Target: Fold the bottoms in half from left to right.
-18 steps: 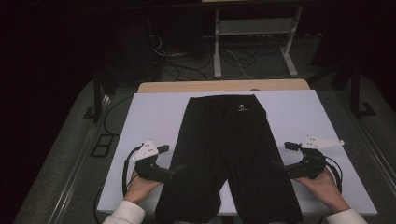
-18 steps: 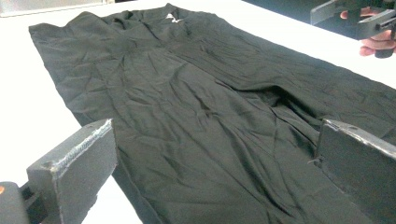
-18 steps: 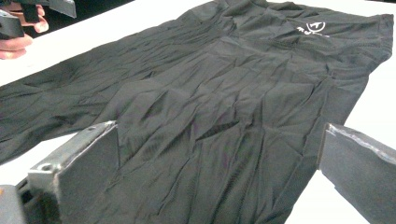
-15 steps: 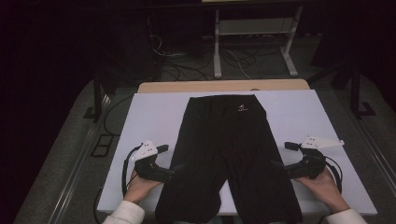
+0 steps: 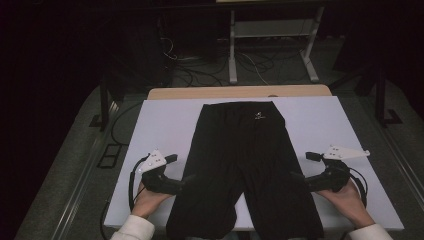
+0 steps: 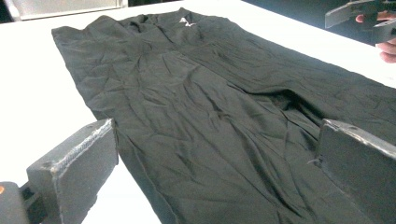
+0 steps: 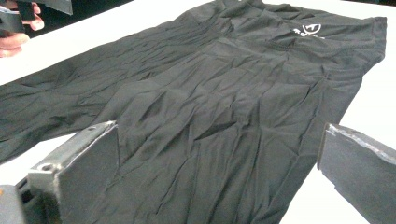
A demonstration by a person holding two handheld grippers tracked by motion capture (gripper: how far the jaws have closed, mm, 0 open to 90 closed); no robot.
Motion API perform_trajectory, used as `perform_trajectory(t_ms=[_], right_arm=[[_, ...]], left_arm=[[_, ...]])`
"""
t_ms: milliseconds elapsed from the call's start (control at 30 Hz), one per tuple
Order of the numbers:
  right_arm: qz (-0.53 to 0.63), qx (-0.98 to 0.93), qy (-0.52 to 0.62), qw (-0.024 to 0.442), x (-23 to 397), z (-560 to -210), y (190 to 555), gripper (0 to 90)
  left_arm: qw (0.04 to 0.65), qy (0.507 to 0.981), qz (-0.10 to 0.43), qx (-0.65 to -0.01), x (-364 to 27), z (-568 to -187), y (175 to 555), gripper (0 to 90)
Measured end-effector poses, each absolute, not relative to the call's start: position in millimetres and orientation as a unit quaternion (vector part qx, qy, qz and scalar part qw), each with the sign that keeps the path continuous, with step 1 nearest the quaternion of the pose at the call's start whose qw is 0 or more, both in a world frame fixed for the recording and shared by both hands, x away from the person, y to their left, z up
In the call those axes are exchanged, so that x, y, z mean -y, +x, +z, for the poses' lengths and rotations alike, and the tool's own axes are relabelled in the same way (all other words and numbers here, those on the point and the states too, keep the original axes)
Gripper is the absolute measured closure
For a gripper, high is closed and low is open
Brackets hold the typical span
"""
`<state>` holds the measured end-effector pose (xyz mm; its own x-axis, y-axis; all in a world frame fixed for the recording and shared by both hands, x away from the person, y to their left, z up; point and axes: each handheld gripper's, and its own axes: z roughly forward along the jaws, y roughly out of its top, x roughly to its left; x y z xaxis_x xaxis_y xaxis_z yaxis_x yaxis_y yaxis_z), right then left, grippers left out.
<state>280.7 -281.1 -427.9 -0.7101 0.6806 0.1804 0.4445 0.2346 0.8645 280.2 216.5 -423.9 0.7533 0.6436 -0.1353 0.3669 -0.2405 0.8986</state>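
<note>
1. The left gripper (image 5: 186,181) sits near the table's (image 5: 165,125) front left corner, jaws spread wide and gripping nothing, at the outer edge of one trouser leg.
2. The right gripper (image 5: 296,177) mirrors it near the front right corner, equally wide, nothing clamped.
3. The black trousers (image 5: 245,165) lie flat mid-table, waistband toward the far edge.
4. Beyond the far edge, cables (image 5: 200,67) and a white stand (image 5: 270,40) sit in gloom.
5. The trouser hems are cut off at the front edge.

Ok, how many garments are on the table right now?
1: a pair of black trousers lying flat down the middle of the white table, waistband at the far end, between the left gripper and right gripper. Anything beneath them would be hidden.
</note>
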Motion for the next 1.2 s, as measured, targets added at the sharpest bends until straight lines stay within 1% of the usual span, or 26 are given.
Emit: perform_trajectory(t_ms=[100,433,633,733,1200], right_arm=[[0.500,-0.775,0.365,0.122,281.5,-427.0,280.2,0.0],[0.502,-0.776,0.363,0.117,280.1,-423.3,283.1,0.0],[0.499,-0.780,0.359,0.113,276.3,-414.0,286.1,0.0],[0.497,-0.785,0.352,0.114,272.7,-408.3,289.1,0.0],[0.490,-0.794,0.341,0.111,260.3,-392.5,309.2,0.0]], left_arm=[[0.520,0.776,0.132,-0.331,-217.0,-425.2,280.9,0.0],[0.521,0.772,0.131,-0.338,-219.4,-426.6,280.9,0.0],[0.524,0.774,0.124,-0.333,-218.5,-427.4,280.9,0.0],[0.521,0.779,0.116,-0.328,-215.6,-428.1,280.4,0.0],[0.520,0.783,0.114,-0.322,-213.7,-428.6,280.7,0.0]])
